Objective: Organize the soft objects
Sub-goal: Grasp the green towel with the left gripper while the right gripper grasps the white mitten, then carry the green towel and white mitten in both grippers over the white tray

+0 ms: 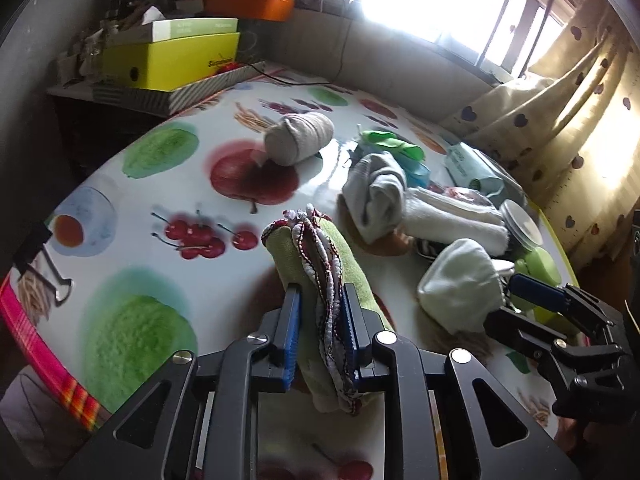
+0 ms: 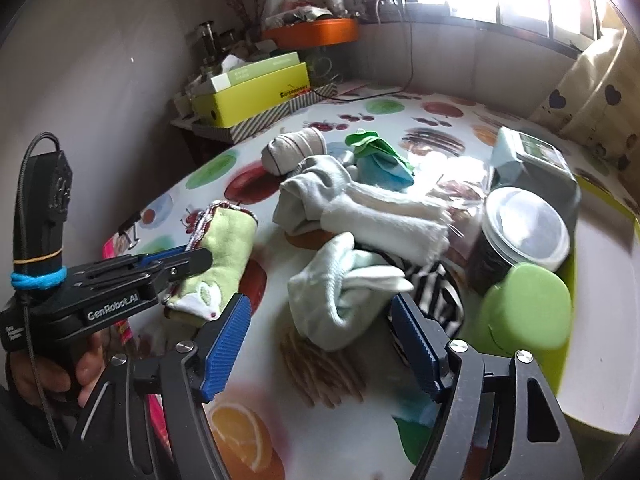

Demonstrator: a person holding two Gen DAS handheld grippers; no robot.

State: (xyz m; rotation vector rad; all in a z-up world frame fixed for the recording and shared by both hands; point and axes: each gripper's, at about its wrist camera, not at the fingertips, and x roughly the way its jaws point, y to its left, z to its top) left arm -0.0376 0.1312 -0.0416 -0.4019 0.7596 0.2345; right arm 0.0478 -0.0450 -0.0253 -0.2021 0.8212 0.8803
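Nearest the left cam: left tongs (image 1: 319, 336) clamped on a rolled green sock bundle (image 1: 320, 256) w/ red-white trim, blue pads pressing both sides. Bundle sticks out fwd past the pads; can't tell if it's lifted off the fruit-print worktop (image 1: 160, 184) or resting on it.

Right tongs (image 2: 320, 344) apart, nothing gripped. A pale mint sock ball (image 2: 340, 280) lies between the pads, not touching them afaict; jaws closing in on it a bit. Person's hand (image 2: 52, 376) on the left tongs' handle shows at lower left of right cam.

Just right of the mint ball: lime green lid (image 2: 528, 312) and a clear-lidded round jar (image 2: 524, 228), touching each other. Black/white striped fabric (image 2: 436, 292) peeks from under the pile.

Mid worktop: grey-white sock pair (image 1: 380, 196), loosely folded, plus a white sock roll (image 1: 456, 216) beside it. Behind those, a green/blue cloth lump (image 1: 396, 148).

Further back, apart from the pile: a grey rolled sock (image 1: 300, 138) sitting alone.

Far edge: yellow-green box (image 1: 172, 64), orange tray (image 1: 244, 2) behind, heart-print curtain (image 1: 560, 132) at right.
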